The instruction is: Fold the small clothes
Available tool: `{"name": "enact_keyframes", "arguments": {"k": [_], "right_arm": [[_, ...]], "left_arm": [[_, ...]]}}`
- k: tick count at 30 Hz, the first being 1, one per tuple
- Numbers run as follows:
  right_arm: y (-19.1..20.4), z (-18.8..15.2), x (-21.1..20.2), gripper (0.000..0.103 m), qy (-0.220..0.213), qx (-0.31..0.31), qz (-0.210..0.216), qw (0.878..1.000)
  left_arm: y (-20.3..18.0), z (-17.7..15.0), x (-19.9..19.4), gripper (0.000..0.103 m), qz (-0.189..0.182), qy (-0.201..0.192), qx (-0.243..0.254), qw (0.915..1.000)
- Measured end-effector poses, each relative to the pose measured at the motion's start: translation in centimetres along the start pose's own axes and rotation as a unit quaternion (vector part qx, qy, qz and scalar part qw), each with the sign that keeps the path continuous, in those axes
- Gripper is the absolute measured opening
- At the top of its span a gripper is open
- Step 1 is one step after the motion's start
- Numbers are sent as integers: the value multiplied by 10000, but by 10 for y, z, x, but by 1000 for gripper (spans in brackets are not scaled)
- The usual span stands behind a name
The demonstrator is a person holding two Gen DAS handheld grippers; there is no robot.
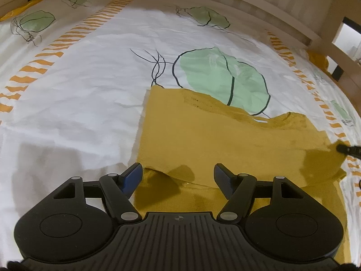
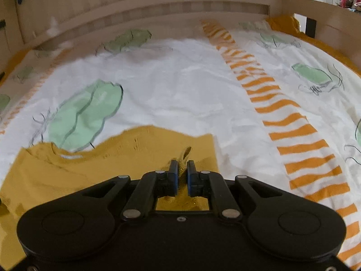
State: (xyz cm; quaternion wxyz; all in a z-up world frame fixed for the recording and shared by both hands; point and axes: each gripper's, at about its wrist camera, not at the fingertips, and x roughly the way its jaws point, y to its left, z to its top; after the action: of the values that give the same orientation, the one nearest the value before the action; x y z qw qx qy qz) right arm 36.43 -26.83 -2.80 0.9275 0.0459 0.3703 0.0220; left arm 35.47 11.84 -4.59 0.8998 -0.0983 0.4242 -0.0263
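Bed sheet | mustard garment: soft, light | right tool pinching its 3 o'clock edge | left tool open, empty

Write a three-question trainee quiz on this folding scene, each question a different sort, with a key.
1. True or false: the right hand-held gripper is shut on the mustard garment.
2. Which gripper has nothing between its fingers? A) left hand-held gripper B) right
3. Fill in: the garment lies on a white bedsheet printed with green ____ and orange stripes.

Key: 1 true; 2 A; 3 leaves.
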Motion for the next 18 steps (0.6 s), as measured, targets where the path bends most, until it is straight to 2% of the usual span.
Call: {"name": "enact_keyframes", "arguments": {"k": [2,4,5,7,8,10,12,15,18], "right_arm": [[0,-4,3,23,366,-33,-115,9993],[-1,-9,8,23,812,-90,-109,9966],[-3,-12,9,27,863,-48,-132,9962],[-6,-12,4,36,778,65,-194,9968],[-8,-10,-1,46,650,94,-196,9977],[-12,-7,-9,54,421,149,-219,9988],[-16,-5,-15,54,190,231,-199,9994],[-10,-1,-15,54,-65,147,254,9995],[13,2,-9,54,-301,-287,651,9970]], "left_arm": [[0,1,0,68,9,-12,-22,10000],[0,1,0,68,6,-14,-23,10000],[-1,1,0,68,-1,-14,-17,10000],[-2,1,0,68,-25,-19,-5,10000],[-3,1,0,68,-41,-15,8,10000],[-3,0,0,68,-49,-3,32,10000],[-4,0,0,68,-49,8,36,10000],[-4,0,0,68,-51,-4,26,10000],[-6,0,0,68,-91,-4,35,10000]]}}
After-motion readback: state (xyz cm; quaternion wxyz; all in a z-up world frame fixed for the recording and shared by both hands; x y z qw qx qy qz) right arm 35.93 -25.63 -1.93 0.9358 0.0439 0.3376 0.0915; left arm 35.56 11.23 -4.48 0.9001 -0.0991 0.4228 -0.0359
